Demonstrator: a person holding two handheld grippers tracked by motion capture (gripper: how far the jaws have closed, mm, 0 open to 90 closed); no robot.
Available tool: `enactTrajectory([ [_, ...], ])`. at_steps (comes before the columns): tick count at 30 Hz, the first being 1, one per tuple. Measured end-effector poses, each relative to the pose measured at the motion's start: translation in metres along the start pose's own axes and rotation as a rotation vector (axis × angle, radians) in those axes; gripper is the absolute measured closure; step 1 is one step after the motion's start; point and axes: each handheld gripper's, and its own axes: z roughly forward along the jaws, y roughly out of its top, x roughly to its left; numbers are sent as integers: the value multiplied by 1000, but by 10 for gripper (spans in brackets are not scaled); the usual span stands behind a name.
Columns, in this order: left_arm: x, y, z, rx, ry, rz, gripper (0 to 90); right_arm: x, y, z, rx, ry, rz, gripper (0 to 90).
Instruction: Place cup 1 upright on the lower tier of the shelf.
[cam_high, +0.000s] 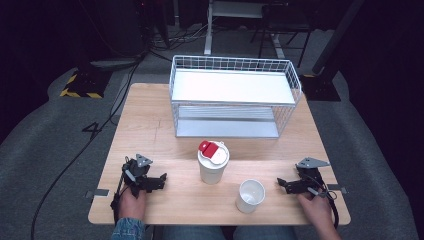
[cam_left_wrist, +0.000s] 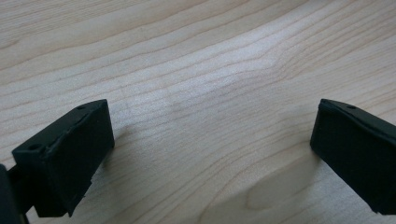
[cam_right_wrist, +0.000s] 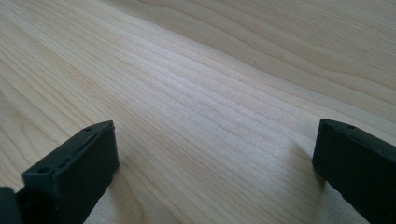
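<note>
A tall white cup with a red and white lid stands at the middle of the wooden table. An open white cup stands to its right, nearer the front edge. My left gripper rests on the table at the front left, open, with bare wood between its fingers. My right gripper rests at the front right, a short way right of the open cup. It is open too, its fingers wide apart over bare wood.
A white wire basket rack with two shelves stands at the back of the table. Cables run over the grey floor to the left. A black and yellow striped base sits at the far left.
</note>
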Motion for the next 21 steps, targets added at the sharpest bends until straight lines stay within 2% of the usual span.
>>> enactTrajectory([
  [5,1,1,1,1,-4,9,2,0,0,0,0,0,0,3],
  [21,1,2,2,-1,-1,0,2,0,0,0,0,-3,7,10],
])
